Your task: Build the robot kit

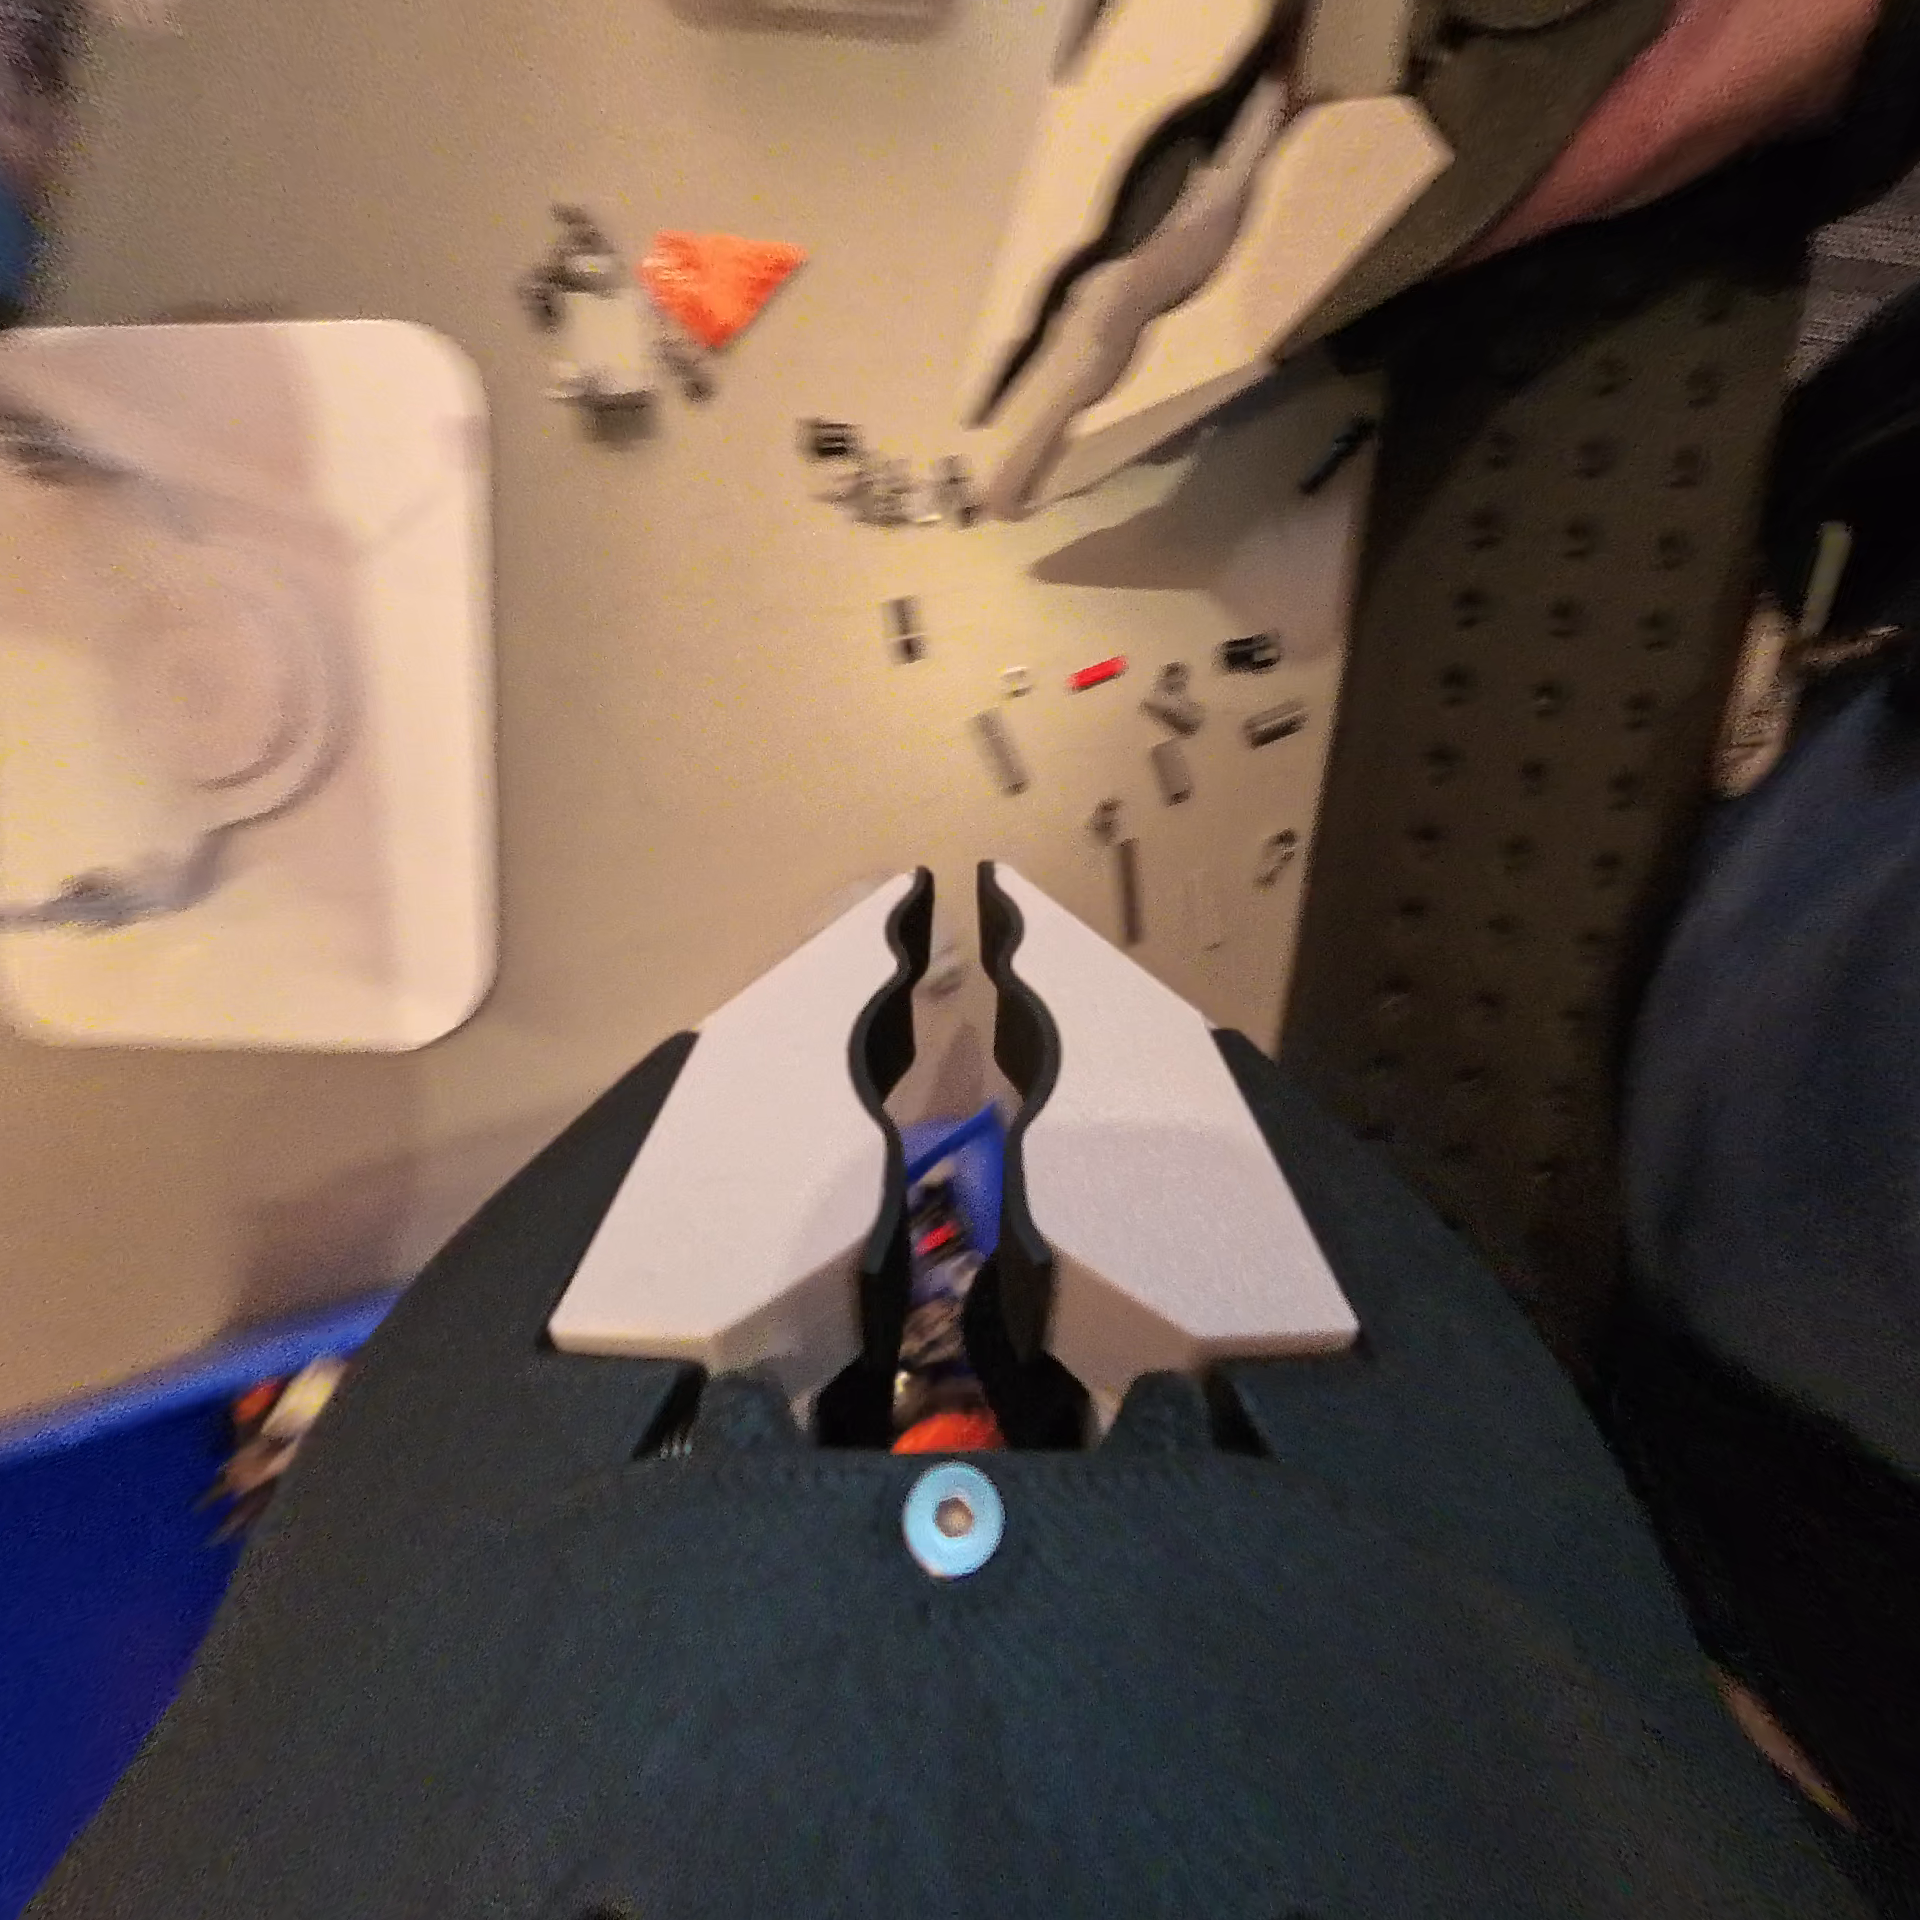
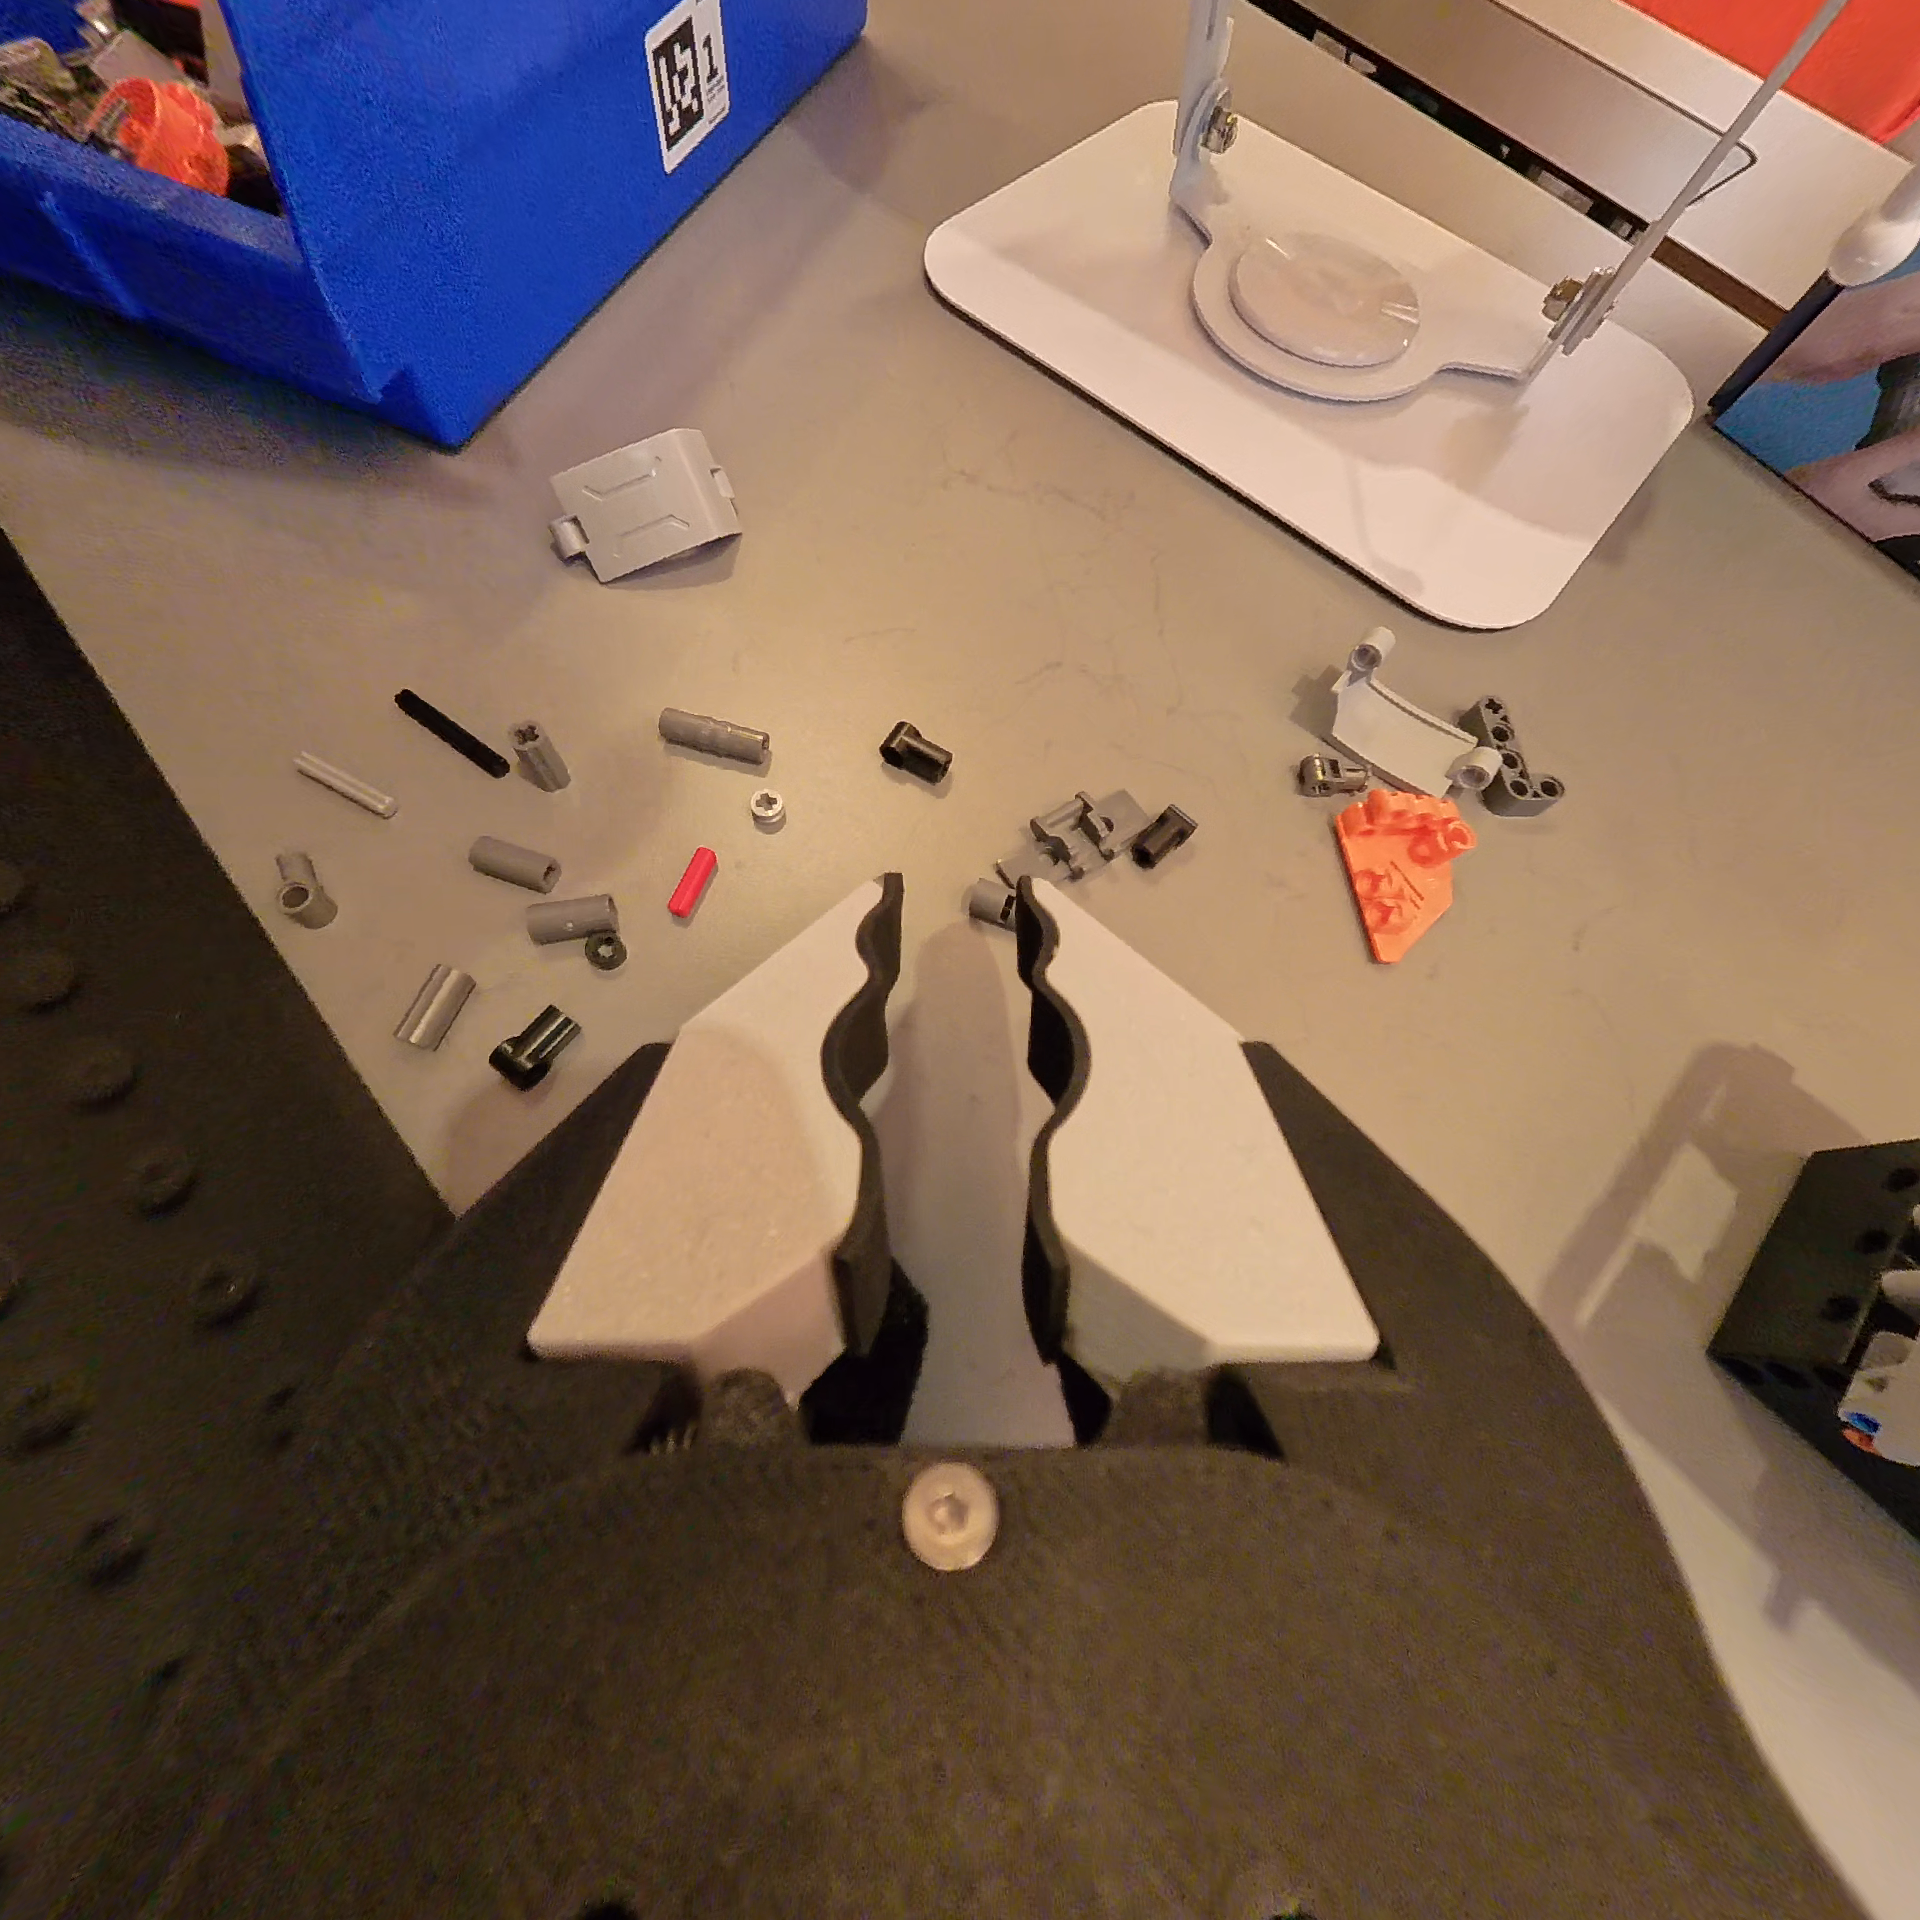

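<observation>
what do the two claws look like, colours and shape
Both match. The left claw and right claw each have a black textured body and two pale grey wedge-shaped fingers lined with wavy black pads. A silver screw sits at the centre of the body.

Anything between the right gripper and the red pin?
Nothing visible: only bare table lies between the open right gripper and the red pin. A small grey piece sits by its far fingertip, off that line.

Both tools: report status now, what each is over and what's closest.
Left tool open, empty, above blue bin. Right tool open, empty, low over table; grey connector beside one fingertip. Small parts scattered ahead; orange wedge off to the side.
</observation>
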A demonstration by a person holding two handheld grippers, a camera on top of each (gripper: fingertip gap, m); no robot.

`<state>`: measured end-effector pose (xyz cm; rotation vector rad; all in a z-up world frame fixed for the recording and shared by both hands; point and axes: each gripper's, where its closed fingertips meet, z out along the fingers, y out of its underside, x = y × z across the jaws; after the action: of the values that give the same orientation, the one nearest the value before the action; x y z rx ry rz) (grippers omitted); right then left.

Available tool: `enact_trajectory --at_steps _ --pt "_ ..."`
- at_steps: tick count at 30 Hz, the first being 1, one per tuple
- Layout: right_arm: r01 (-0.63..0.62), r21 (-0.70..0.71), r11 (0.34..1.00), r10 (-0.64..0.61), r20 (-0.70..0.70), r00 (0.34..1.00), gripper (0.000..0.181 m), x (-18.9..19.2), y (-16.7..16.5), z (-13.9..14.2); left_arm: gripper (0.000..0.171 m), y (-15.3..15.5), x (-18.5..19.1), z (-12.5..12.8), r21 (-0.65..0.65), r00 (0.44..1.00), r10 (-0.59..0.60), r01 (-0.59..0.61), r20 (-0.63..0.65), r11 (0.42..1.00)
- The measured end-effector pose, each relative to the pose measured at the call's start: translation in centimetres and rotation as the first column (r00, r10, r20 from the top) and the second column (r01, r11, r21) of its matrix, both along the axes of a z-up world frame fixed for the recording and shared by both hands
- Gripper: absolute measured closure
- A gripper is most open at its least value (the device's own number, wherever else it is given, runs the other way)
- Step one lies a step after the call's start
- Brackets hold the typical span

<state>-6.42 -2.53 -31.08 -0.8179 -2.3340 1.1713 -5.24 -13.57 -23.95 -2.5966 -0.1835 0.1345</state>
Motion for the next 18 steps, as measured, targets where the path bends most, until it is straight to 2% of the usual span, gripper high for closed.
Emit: enact_trajectory --at_steps 2,5,6,8,9,12,14,18 --pt "0.001 0.003 1.000 -0.001 0.001 1.000 0.162 0.0 0.0 0.0 0.163 -3.5 -3.2 2.1 0.012 0.997 0.055 -0.054 -0.059 0.998" --pt "0.003 0.007 1.000 -0.003 0.001 1.000 0.162 -0.1 0.0 -0.1 0.151 -10.0 -9.0 3.3 0.021 0.972 0.196 -0.195 -0.132 0.981" --pt "0.004 0.009 1.000 -0.004 0.002 1.000 0.162 -0.1 0.0 -0.1 0.149 -11.8 -10.1 3.2 0.037 0.968 0.235 -0.232 -0.092 0.972" --pt "0.006 0.013 1.000 -0.006 0.004 1.000 0.162 -0.1 0.0 -0.2 0.128 -15.4 -12.9 2.0 0.009 0.939 0.339 -0.339 -0.061 0.941" --pt "0.006 0.017 1.000 -0.006 0.005 1.000 0.162 -0.1 0.0 -0.3 0.130 -16.6 -13.9 1.2 0.008 0.933 0.354 -0.354 -0.061 0.935" --pt "0.006 0.024 1.000 -0.006 0.008 1.000 0.162 -0.1 0.1 -0.4 0.128 -18.2 -15.7 -1.8 0.000 0.931 0.366 -0.366 0.001 0.931" --pt "0.007 0.029 1.000 -0.007 0.011 1.000 0.162 -0.1 0.1 -0.5 0.118 -18.7 -15.8 -4.1 -0.068 0.935 0.352 -0.349 0.043 0.935" --pt "0.009 0.039 0.999 -0.009 0.017 1.000 0.162 -0.2 0.1 -0.7 0.119 -18.4 -16.0 -6.4 -0.128 0.946 0.317 -0.306 0.073 0.943"
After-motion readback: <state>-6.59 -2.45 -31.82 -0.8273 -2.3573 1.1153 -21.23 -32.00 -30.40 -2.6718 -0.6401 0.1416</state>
